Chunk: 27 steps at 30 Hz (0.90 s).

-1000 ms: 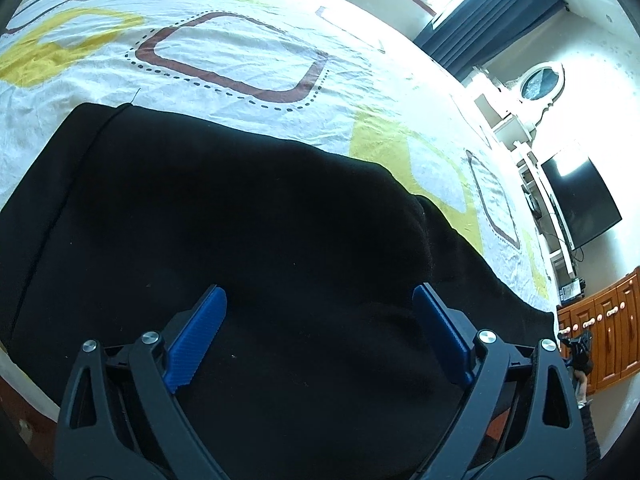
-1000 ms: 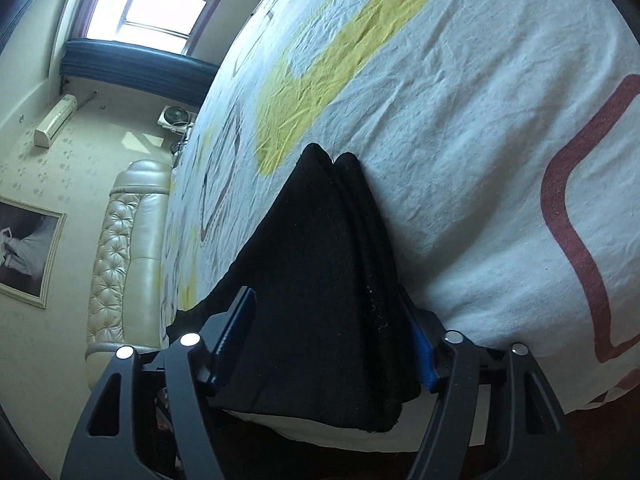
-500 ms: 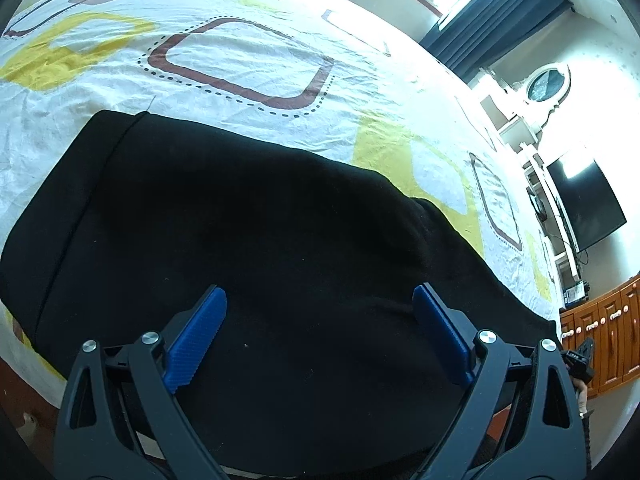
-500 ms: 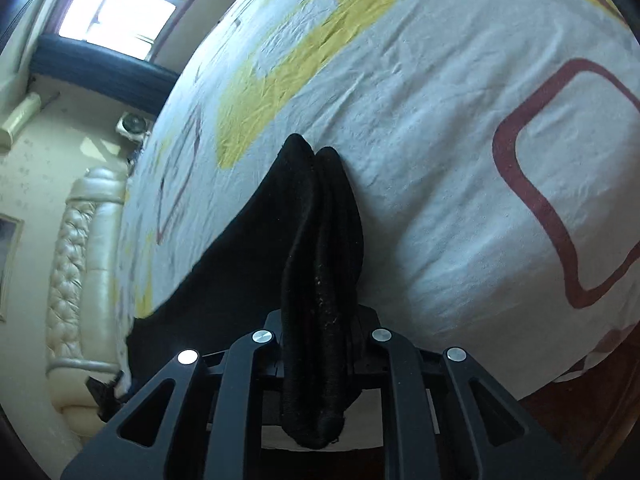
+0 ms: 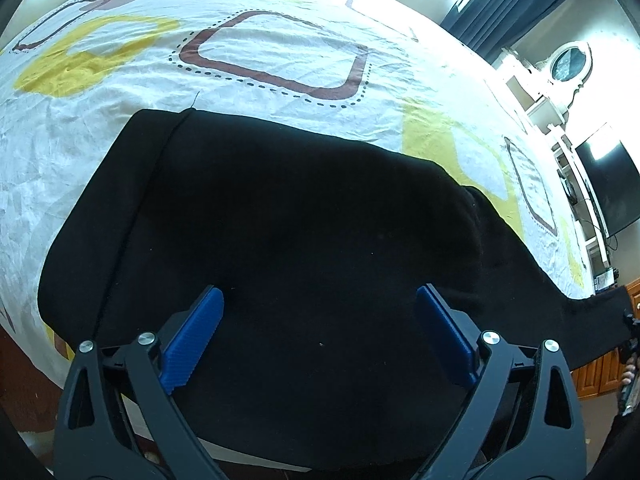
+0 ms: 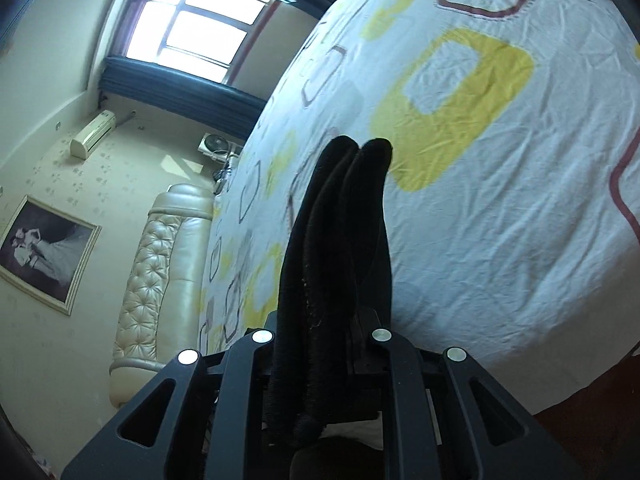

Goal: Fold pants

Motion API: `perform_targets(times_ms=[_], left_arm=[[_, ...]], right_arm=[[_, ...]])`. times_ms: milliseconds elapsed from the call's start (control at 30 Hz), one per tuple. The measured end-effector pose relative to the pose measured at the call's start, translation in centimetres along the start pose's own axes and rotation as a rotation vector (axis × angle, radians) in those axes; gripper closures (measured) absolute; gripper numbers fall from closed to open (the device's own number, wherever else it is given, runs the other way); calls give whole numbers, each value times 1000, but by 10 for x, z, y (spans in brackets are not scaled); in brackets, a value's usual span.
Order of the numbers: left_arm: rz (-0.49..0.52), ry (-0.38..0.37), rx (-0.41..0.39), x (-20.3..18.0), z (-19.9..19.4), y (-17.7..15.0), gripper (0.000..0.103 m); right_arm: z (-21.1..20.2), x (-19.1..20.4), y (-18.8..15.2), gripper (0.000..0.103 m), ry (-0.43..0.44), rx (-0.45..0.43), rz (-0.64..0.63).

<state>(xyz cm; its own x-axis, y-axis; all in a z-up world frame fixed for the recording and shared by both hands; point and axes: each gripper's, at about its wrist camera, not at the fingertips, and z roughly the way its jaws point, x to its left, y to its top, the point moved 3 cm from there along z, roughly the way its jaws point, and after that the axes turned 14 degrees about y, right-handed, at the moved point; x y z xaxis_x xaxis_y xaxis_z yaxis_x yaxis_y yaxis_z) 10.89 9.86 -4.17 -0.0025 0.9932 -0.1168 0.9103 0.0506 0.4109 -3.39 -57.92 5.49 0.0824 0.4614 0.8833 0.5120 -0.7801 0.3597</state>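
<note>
Your left gripper (image 5: 318, 336) hangs over the black fabric pants (image 5: 280, 220), jaws opening wider w/ nothing pinched. Pants lie flat on the white bedsheet w/ yellow & maroon squares (image 5: 280, 52). Your right gripper (image 6: 320, 340) is clenched on the bunched pants end (image 6: 340, 240), lifted off the sheet.

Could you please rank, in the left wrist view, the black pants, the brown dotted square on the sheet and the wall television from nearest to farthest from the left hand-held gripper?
From the left hand-held gripper:
1. Black pants, directly under its open jaws.
2. Brown dotted square, on the bedsheet beyond the pants.
3. Television, on the far wall at right.
</note>
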Motion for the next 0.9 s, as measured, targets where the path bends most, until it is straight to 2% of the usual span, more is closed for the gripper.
perform_targets(times_ms=[167, 333, 667, 900], left_arm=[[57, 59, -6, -9, 2, -4, 3], [71, 68, -5, -8, 2, -5, 3], [-17, -13, 17, 3, 1, 1, 3], [-13, -11, 14, 1, 0, 1, 3]], right_arm=[[50, 64, -19, 87, 22, 78, -118], [119, 103, -56, 87, -11, 208, -216], [228, 110, -131, 87, -78, 361, -266], [278, 101, -178, 87, -229, 428, -362]])
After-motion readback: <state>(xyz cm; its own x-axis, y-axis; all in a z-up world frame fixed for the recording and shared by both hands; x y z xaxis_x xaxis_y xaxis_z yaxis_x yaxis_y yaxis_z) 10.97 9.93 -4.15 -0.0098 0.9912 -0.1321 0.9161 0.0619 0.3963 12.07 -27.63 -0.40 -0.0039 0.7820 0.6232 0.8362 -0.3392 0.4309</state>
